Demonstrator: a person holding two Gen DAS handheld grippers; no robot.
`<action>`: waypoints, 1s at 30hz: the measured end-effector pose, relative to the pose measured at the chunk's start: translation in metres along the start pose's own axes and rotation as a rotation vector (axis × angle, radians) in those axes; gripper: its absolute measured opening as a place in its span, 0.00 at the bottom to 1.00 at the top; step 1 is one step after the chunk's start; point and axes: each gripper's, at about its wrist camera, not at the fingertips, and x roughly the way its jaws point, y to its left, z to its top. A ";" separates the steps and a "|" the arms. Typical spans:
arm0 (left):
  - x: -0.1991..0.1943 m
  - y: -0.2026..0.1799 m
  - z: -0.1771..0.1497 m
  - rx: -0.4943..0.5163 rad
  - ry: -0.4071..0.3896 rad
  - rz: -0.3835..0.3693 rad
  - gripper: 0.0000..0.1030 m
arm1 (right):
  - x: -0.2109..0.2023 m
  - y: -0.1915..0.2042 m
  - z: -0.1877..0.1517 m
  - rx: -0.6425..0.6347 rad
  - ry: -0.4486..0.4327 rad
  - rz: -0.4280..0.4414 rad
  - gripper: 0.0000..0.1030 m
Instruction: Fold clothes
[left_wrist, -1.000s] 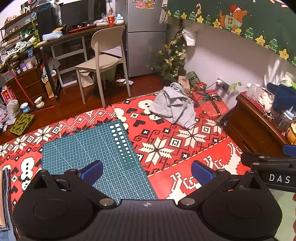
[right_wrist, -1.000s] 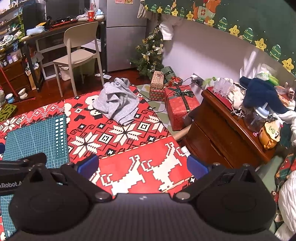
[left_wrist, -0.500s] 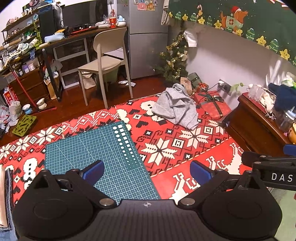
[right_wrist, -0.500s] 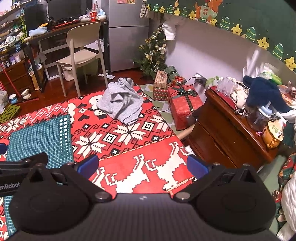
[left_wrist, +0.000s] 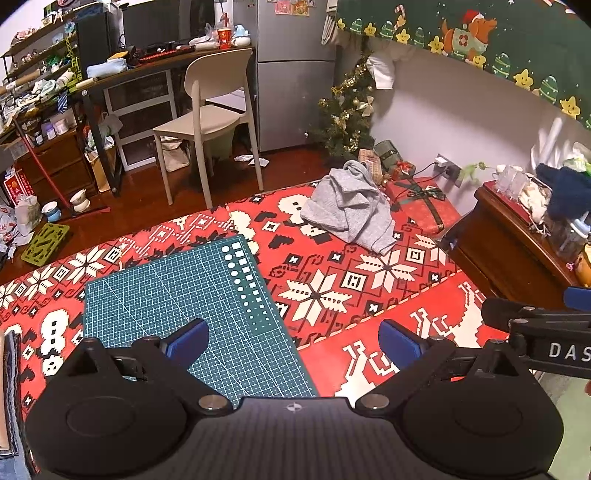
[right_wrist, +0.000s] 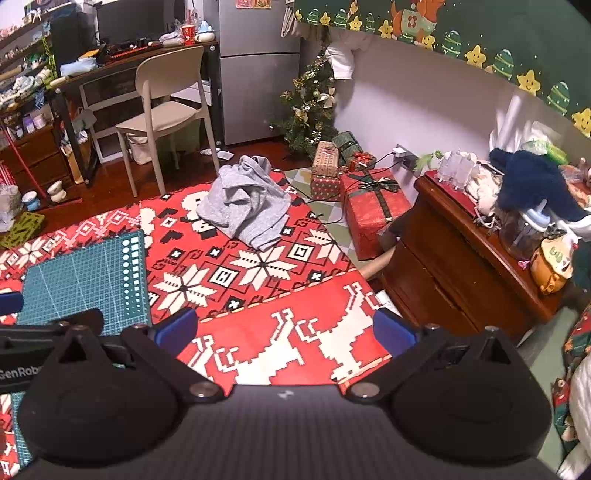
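Both the left gripper (left_wrist: 293, 341) and right gripper (right_wrist: 284, 328) hover spread wide and empty, presumably readied for a grab, while the crumpled grey sweatshirt (right_wrist: 245, 203) lies well beyond the green cutting mat (left_wrist: 192, 299), unfolded on the red patterned blanket (left_wrist: 369, 280).

**What things are made of**

The gray garment (left_wrist: 349, 208) is soft, matt cloth, all crumpled. The red blanket (left_wrist: 369, 280) under it is cloth too, with a knitted-looking pattern. The green cutting mat (left_wrist: 184, 291) looks smooth and a bit rubbery. The chair (left_wrist: 207, 110) is smooth matt plastic. The floor (left_wrist: 140, 206) is shiny wood. The fridge (right_wrist: 255, 66) looks like dull gray metal.
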 end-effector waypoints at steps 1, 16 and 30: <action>0.001 0.000 0.000 0.002 -0.001 0.000 0.96 | 0.001 -0.001 0.000 0.001 -0.002 0.003 0.99; 0.045 0.003 0.000 -0.001 -0.021 -0.002 0.97 | 0.051 -0.006 0.000 0.034 0.023 0.048 0.99; 0.112 0.019 0.030 -0.056 -0.054 -0.088 0.97 | 0.128 0.002 0.013 -0.096 -0.073 0.100 0.99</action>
